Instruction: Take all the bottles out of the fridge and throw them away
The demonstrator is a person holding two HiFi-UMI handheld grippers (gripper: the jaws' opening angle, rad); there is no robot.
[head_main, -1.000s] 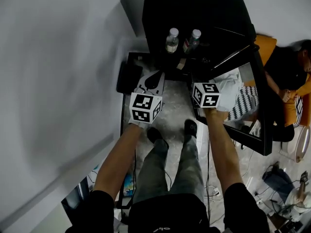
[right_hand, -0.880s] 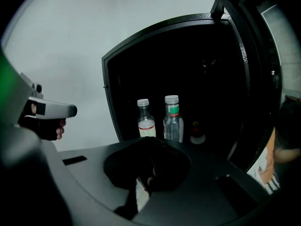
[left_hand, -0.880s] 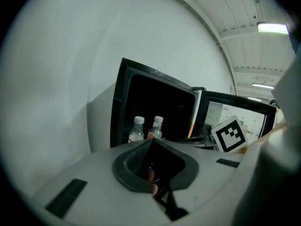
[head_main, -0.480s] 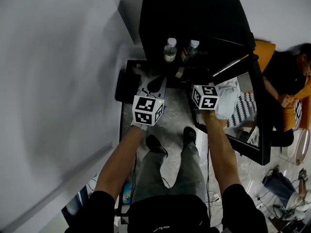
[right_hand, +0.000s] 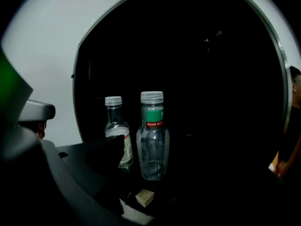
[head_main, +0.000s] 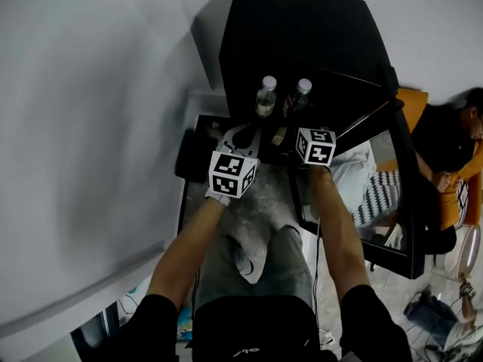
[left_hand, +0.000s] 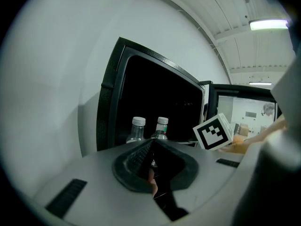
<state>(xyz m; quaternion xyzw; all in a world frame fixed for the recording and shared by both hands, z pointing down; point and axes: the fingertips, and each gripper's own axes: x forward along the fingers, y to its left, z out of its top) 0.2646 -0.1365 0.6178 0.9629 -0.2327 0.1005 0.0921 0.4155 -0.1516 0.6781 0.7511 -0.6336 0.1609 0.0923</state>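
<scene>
Nothing's out yet; white-label btl and green-label btl stand side by side in open fridge; left gripper jaws pressed together, empty; right gripper looks spread, facing them; binning all to come.

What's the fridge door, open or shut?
Open: the door stands swung out right; the white-label bottle and green-label bottle show inside the fridge.

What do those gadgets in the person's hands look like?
The left gripper has a pale grey shell and dark ribbed tongs. It and the right gripper each carry a white cube with black square markers. The person wears a black short-sleeved top.
</scene>
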